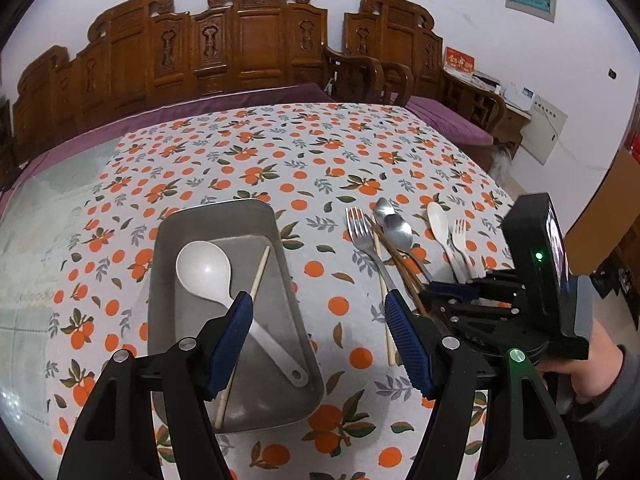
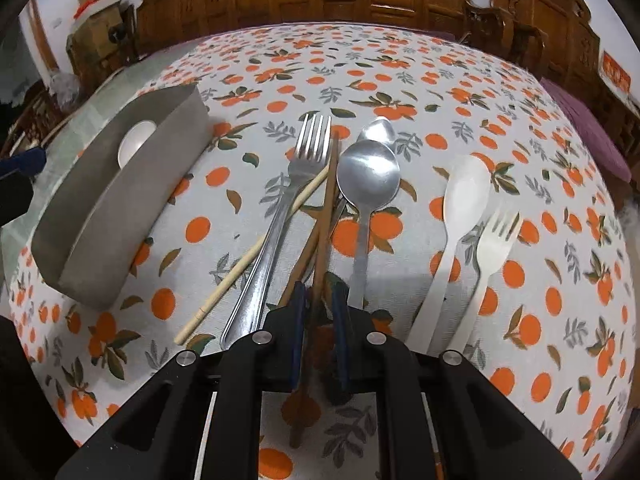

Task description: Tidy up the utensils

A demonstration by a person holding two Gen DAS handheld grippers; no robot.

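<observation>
In the left wrist view a metal tray (image 1: 162, 280) holds a white ladle (image 1: 204, 268) and a pale chopstick (image 1: 260, 272). My left gripper (image 1: 318, 300) hangs open over the tray's right side with nothing between its fingers. To the right lie a metal fork (image 2: 280, 216), a second pale chopstick (image 2: 240, 268), two metal spoons (image 2: 368, 176), a white spoon (image 2: 466, 196) and a white fork (image 2: 496, 236). Low over the cloth, my right gripper (image 2: 319, 292) is shut on the brown chopsticks (image 2: 326, 200) near their handle ends.
The table wears a cloth printed with oranges (image 1: 280, 152). Carved wooden chairs (image 1: 248, 40) stand behind its far edge. A person's hand (image 1: 592, 372) holds the right gripper (image 1: 430, 288) at the right. The tray (image 2: 120, 184) sits left of the loose utensils.
</observation>
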